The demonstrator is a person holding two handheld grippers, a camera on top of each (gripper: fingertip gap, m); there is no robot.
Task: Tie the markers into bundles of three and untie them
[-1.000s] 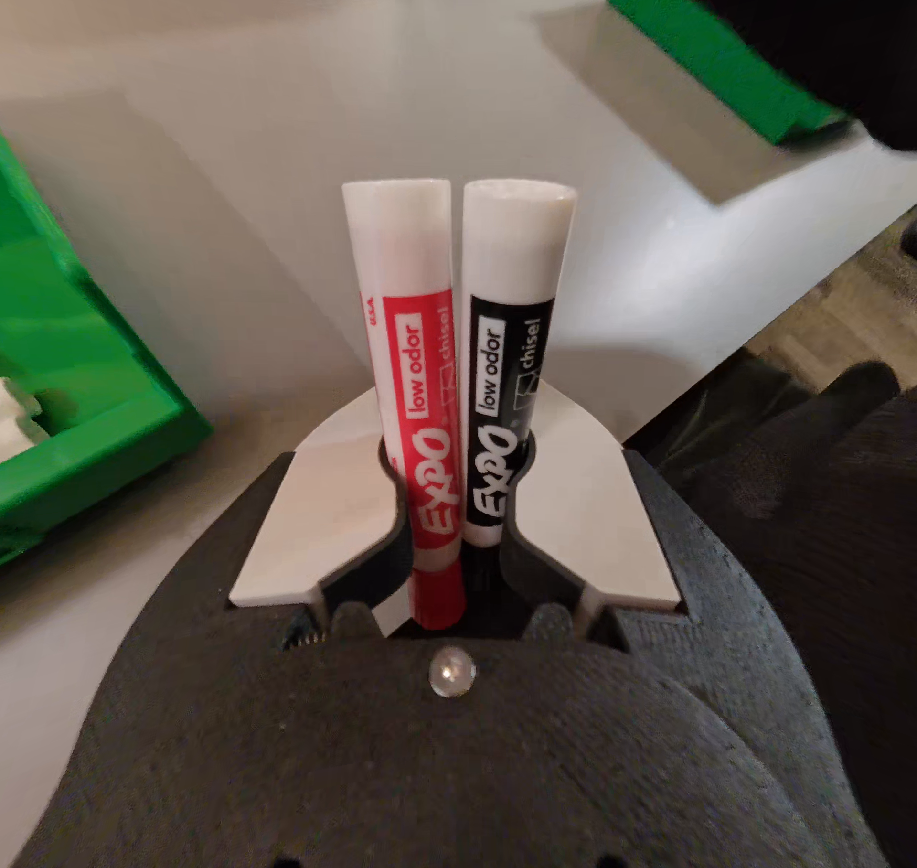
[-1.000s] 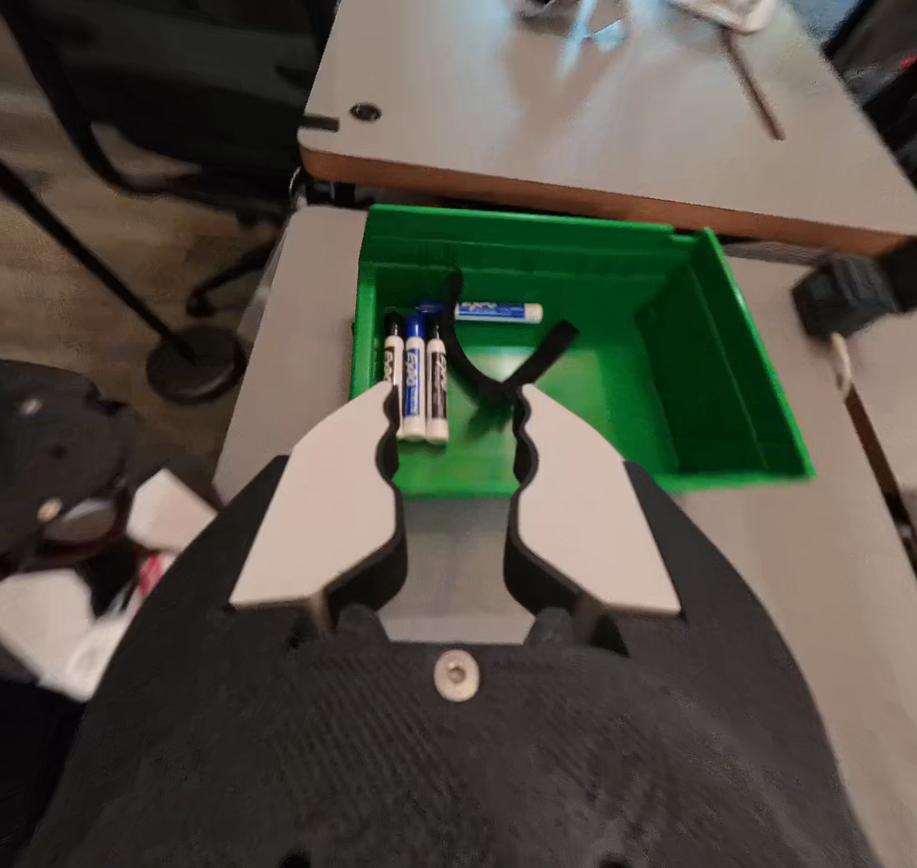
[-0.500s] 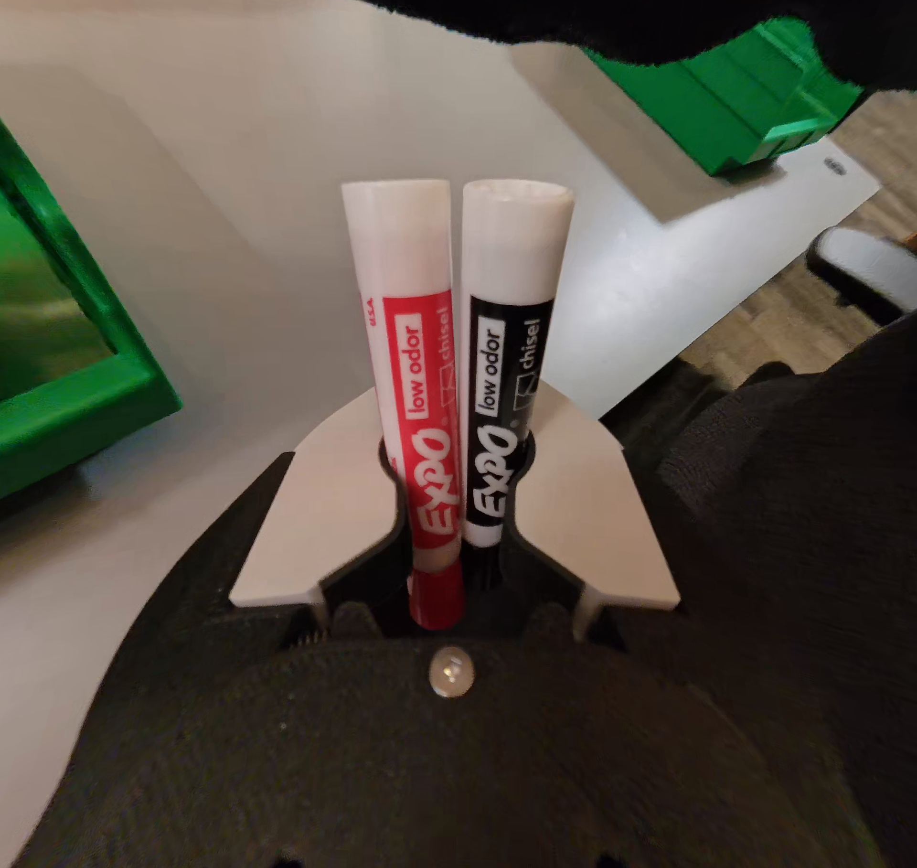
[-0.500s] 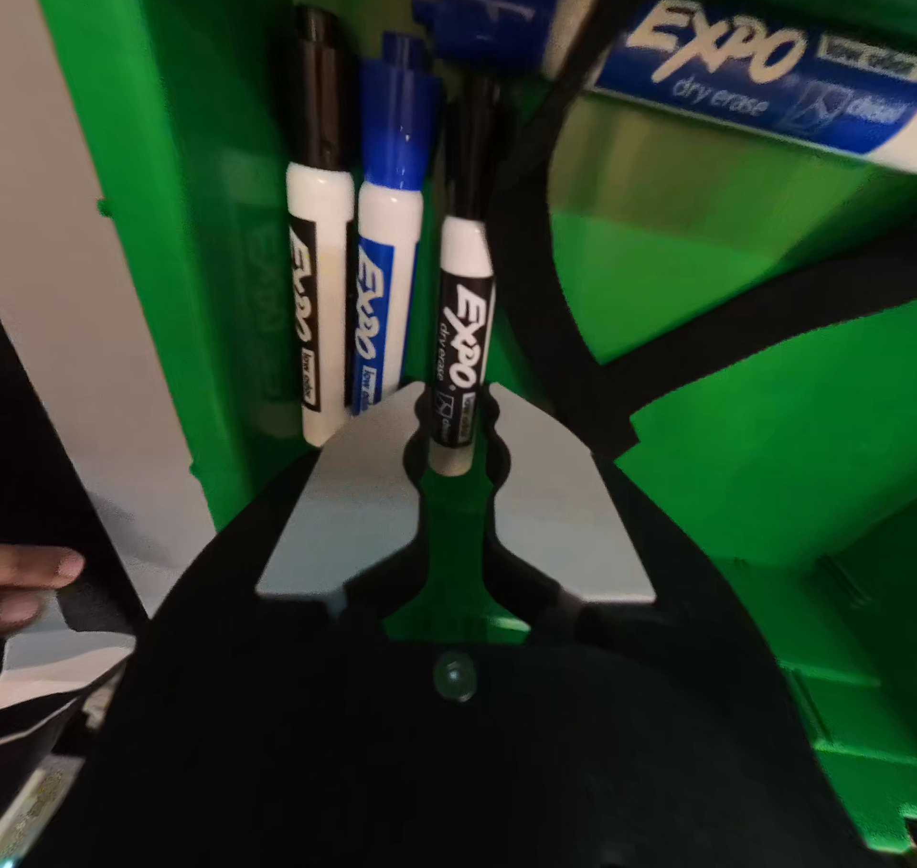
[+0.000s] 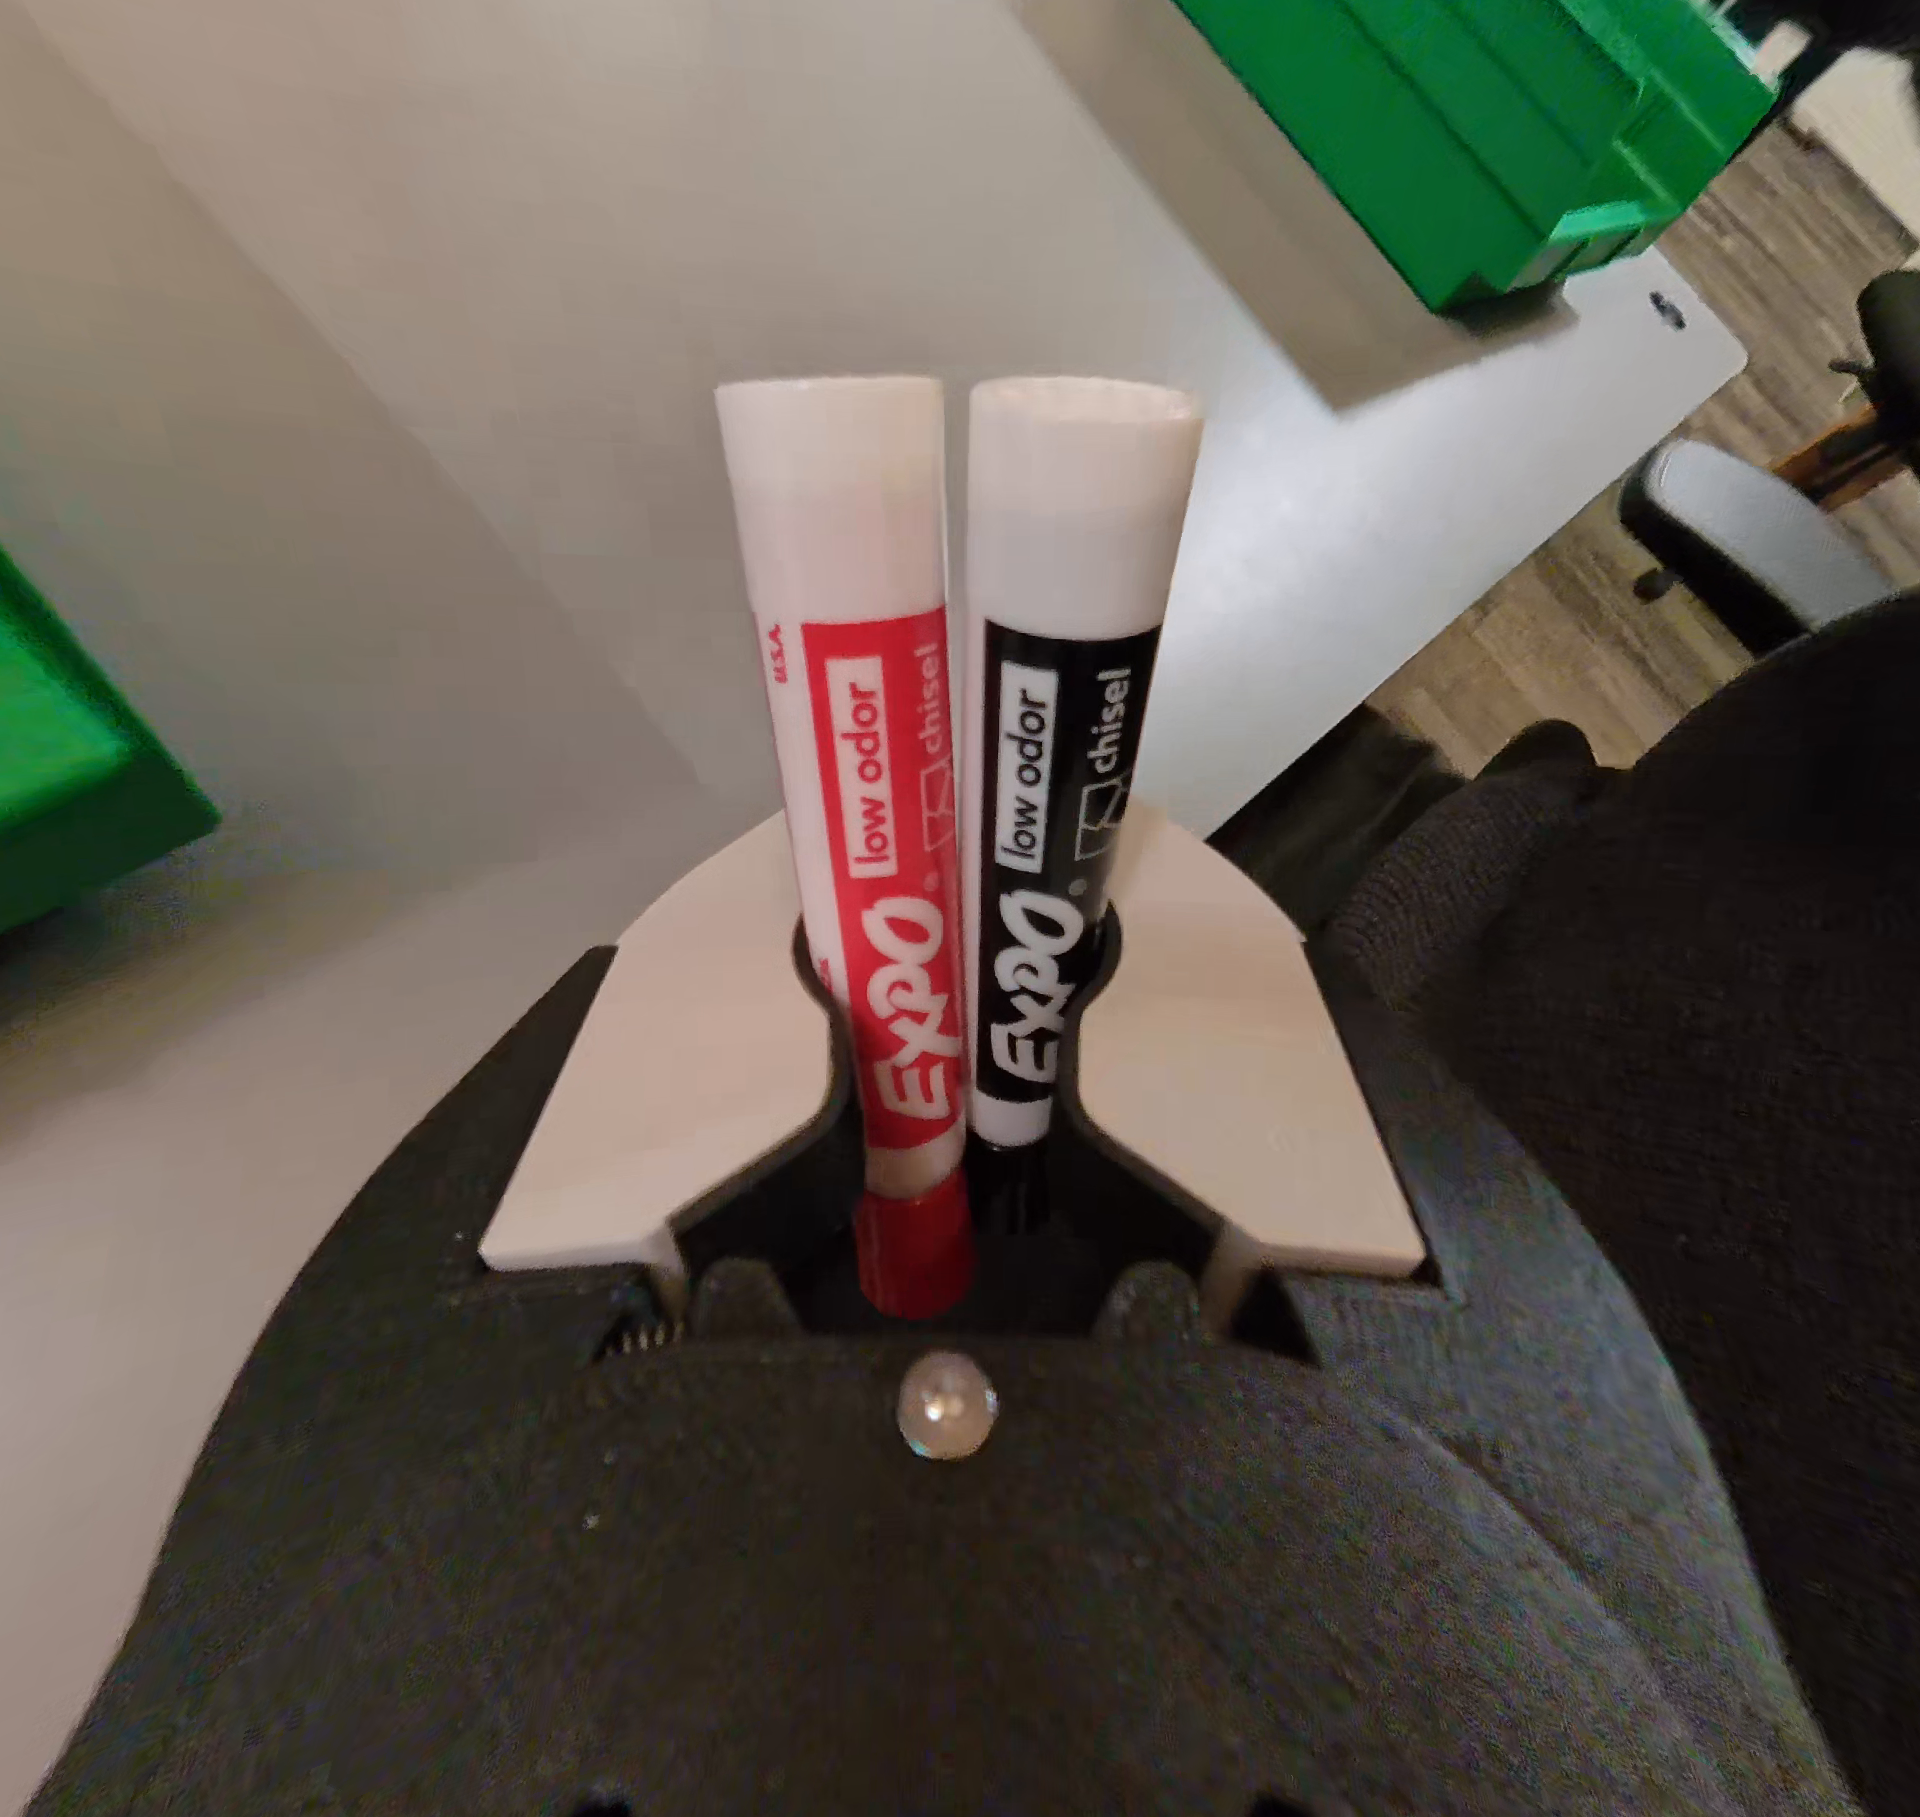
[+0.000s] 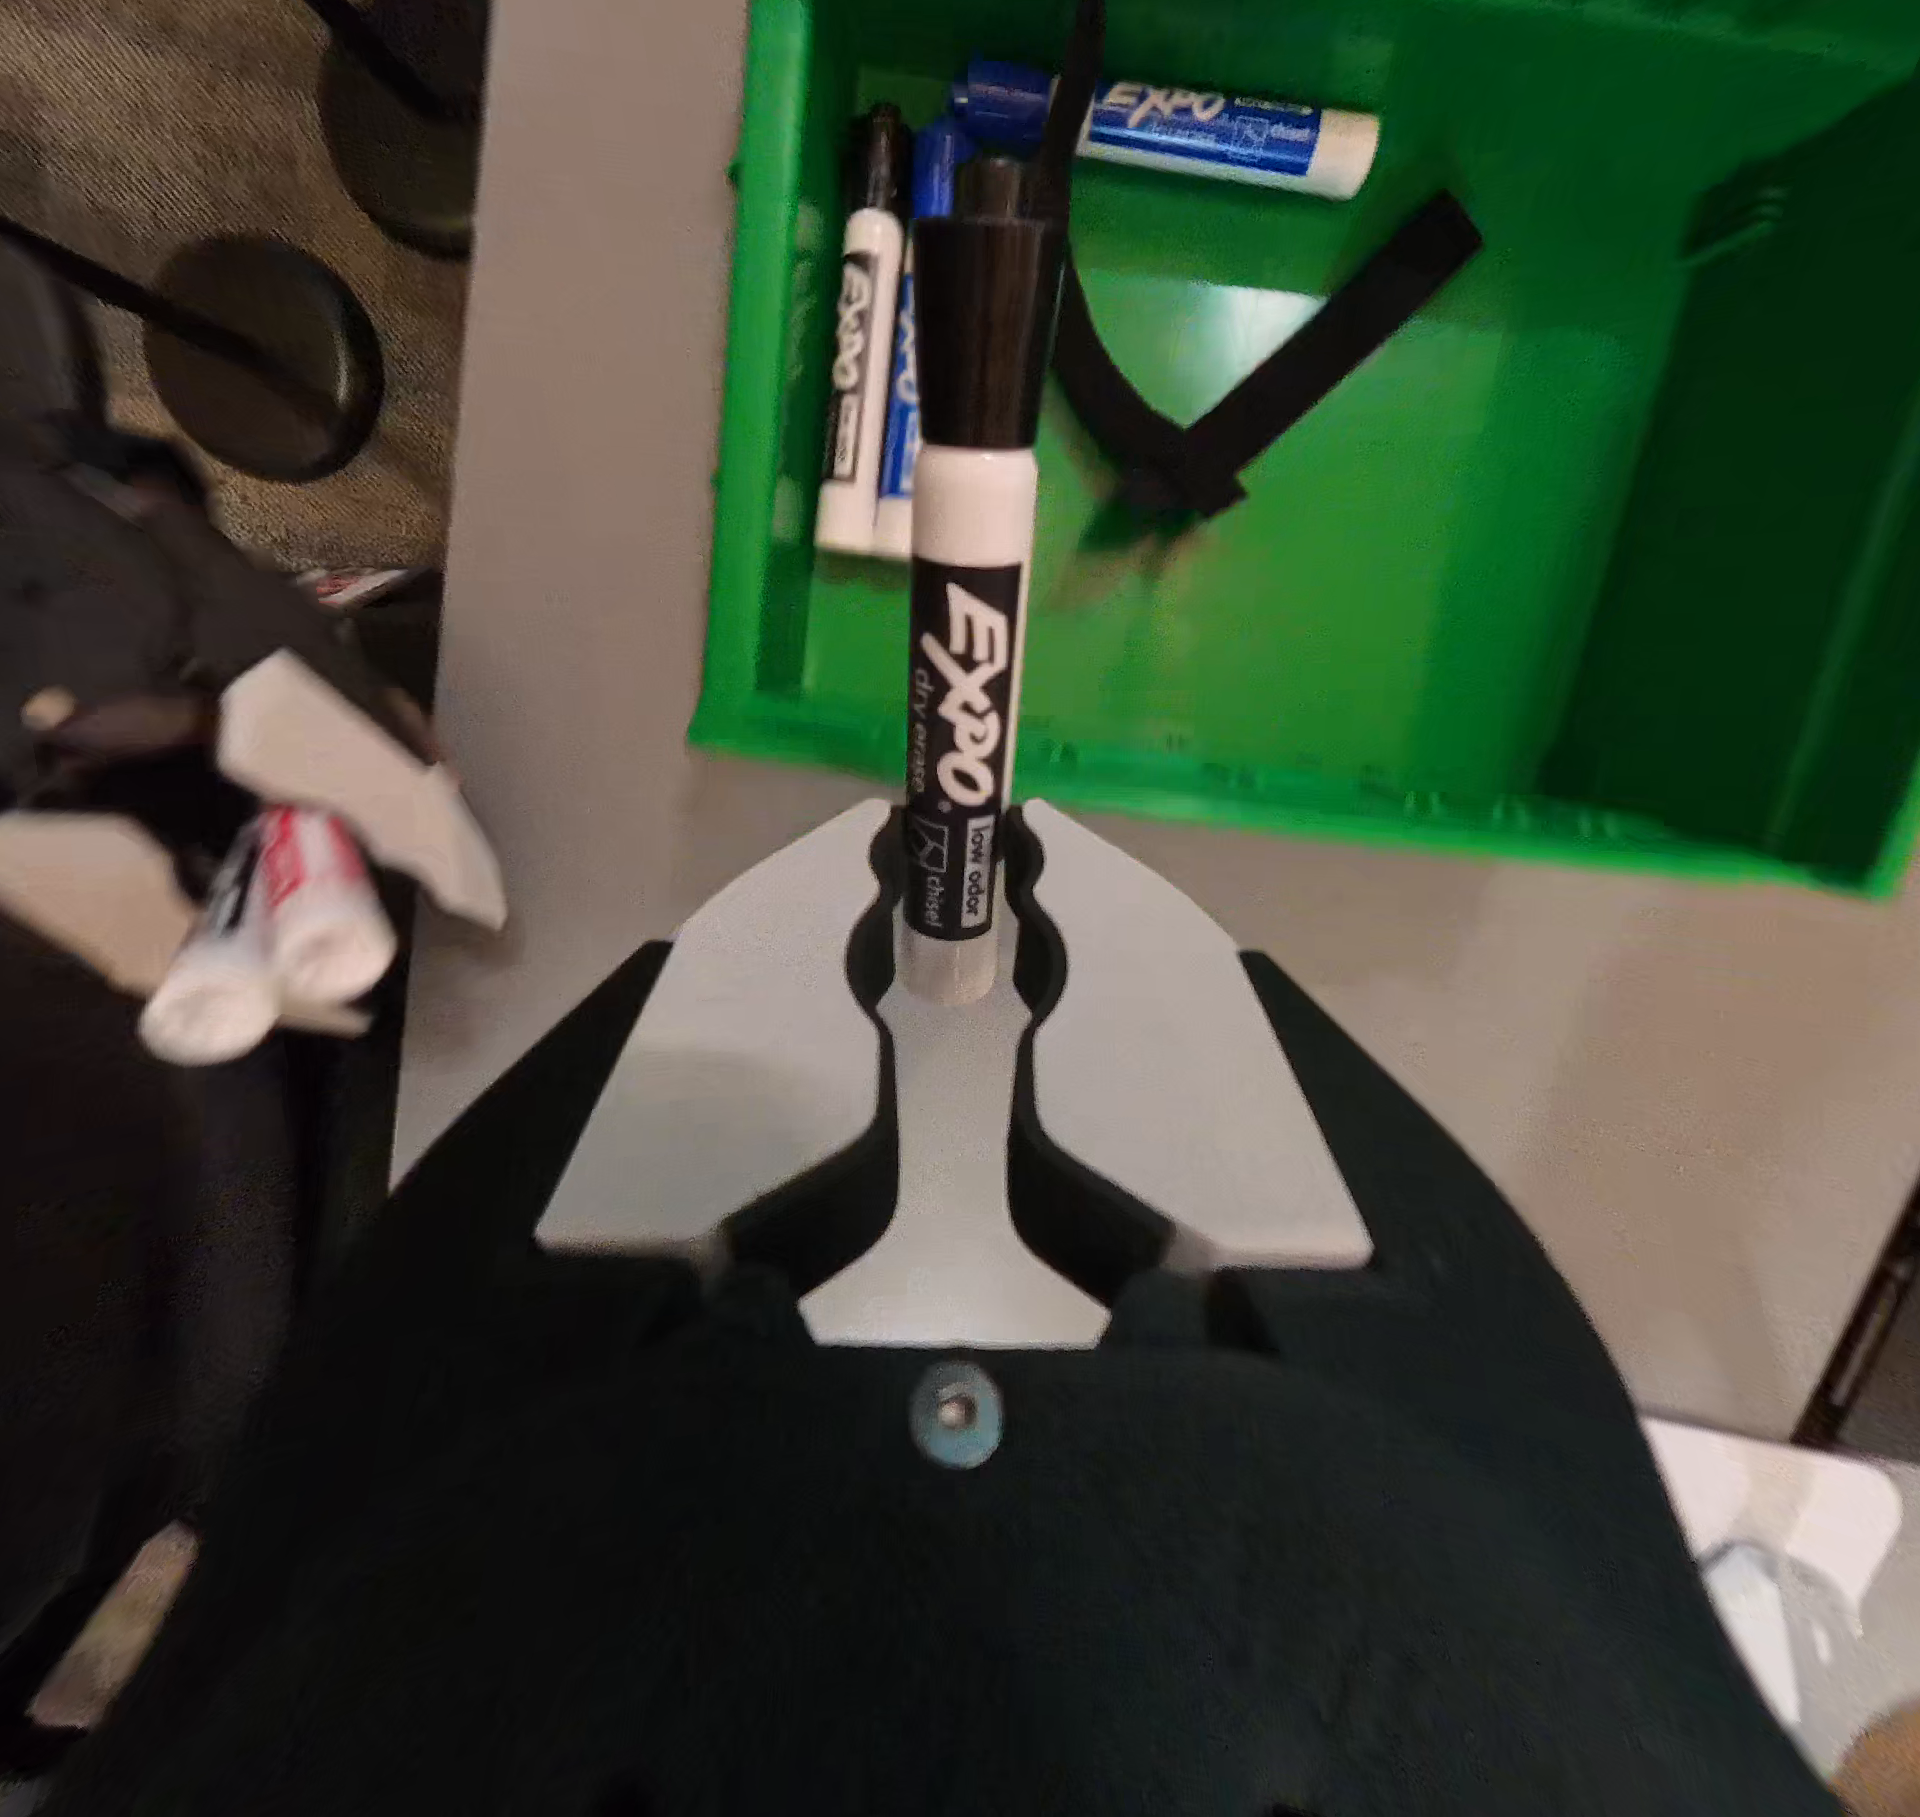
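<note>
A green bin (image 6: 1351,687) sits on the grey table (image 6: 1455,1092); inside lie three markers and a black strap (image 6: 1226,417). Above the bin's near wall, the right gripper (image 6: 956,894) pinches one black marker (image 6: 966,624) by its tail. Left of the bin, the left gripper (image 5: 956,946) clamps a red marker (image 5: 862,728) and a second black marker (image 5: 1070,728) together.

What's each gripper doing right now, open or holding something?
Left gripper: shut on a red marker and a black marker, side by side.
Right gripper: shut on a single black-capped marker, above the green bin.
</note>
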